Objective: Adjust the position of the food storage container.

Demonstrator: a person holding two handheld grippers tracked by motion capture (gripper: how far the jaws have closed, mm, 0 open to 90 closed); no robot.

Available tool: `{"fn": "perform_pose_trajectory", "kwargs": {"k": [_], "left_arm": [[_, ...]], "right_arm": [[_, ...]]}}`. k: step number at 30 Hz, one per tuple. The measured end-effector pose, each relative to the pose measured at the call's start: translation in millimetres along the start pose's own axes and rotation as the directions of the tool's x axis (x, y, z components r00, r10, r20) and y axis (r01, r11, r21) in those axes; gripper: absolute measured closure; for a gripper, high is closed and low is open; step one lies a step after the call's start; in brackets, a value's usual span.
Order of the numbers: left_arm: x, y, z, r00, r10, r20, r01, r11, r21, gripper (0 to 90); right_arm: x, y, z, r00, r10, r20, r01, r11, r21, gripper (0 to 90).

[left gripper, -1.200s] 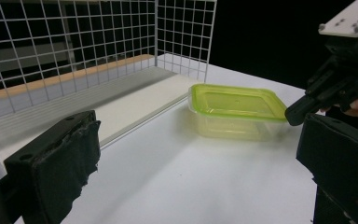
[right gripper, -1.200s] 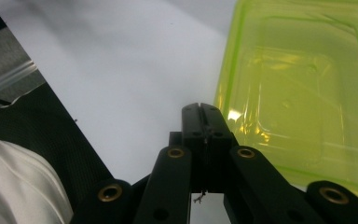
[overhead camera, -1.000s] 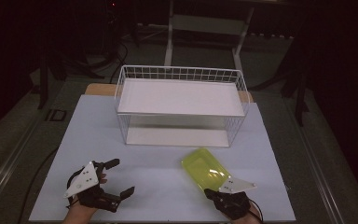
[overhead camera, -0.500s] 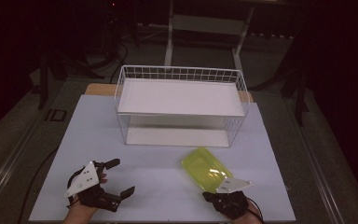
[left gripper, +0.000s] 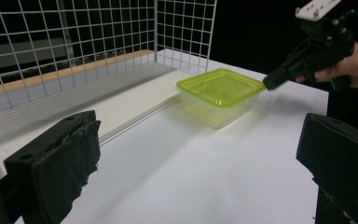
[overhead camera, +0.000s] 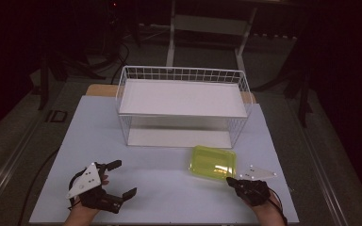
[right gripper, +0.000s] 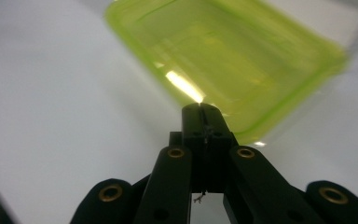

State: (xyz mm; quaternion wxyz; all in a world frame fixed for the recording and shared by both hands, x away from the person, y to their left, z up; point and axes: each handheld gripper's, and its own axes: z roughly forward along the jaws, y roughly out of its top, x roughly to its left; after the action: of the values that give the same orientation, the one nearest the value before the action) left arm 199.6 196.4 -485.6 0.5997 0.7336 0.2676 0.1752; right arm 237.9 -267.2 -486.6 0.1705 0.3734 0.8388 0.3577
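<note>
White and broad, the desk (overhead camera: 169, 188) takes up most of the scene, lit against a dark room. On its far half stands a white wire basket-shelf (overhead camera: 181, 75), a mesh rim around a flat white upper board, with a second white board low down inside its frame; from the left gripper view its grid walls (left gripper: 74, 42) rise close at the left. Just in front of the shelf's right end, on the bare desk surface, lies a yellow-green translucent plastic container (overhead camera: 213, 162) with its lid on, flat and apart from the shelf's lower board. Near the front edge at the left, a hand holds the left gripper (overhead camera: 118, 179); its fingers (left gripper: 51, 168) are spread wide with nothing between them, pointing across the desk toward the container, well apart from it. At the front right, another hand holds the right gripper (overhead camera: 231, 180), its grey plate turned upward; its fingers (right gripper: 204, 122) are pressed together with no gap and nothing in them, their tip right at the container's near rim (right gripper: 256, 130). Whether the tip actually touches the rim I cannot tell. In the left gripper view that same closed tip (left gripper: 272, 79) sits just beside the container's right corner.
</note>
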Motion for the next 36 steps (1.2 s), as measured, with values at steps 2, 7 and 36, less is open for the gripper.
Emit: {"fn": "perform_pose_trajectory", "kwargs": {"k": [2,7,36], "left_arm": [[-0.1,0.0,0.1,1.0,0.001,0.0,-0.001,1.0,0.003,0.0],[-0.2,0.0,0.3,1.0,0.0,0.002,0.0,1.0,0.002,0.0],[-0.2,-0.9,-0.5,1.0,-0.005,-0.001,0.005,1.0,0.001,0.0]], "right_arm": [[-6.2,1.1,-4.8,0.9999,0.011,0.012,-0.011,1.0,-0.027,90.0],[-31.0,3.4,-10.1,0.9951,0.045,0.088,-0.039,0.997,-0.072,90.0],[-28.4,31.6,52.8,0.9999,0.003,0.012,-0.002,0.998,-0.058,90.0]]}}
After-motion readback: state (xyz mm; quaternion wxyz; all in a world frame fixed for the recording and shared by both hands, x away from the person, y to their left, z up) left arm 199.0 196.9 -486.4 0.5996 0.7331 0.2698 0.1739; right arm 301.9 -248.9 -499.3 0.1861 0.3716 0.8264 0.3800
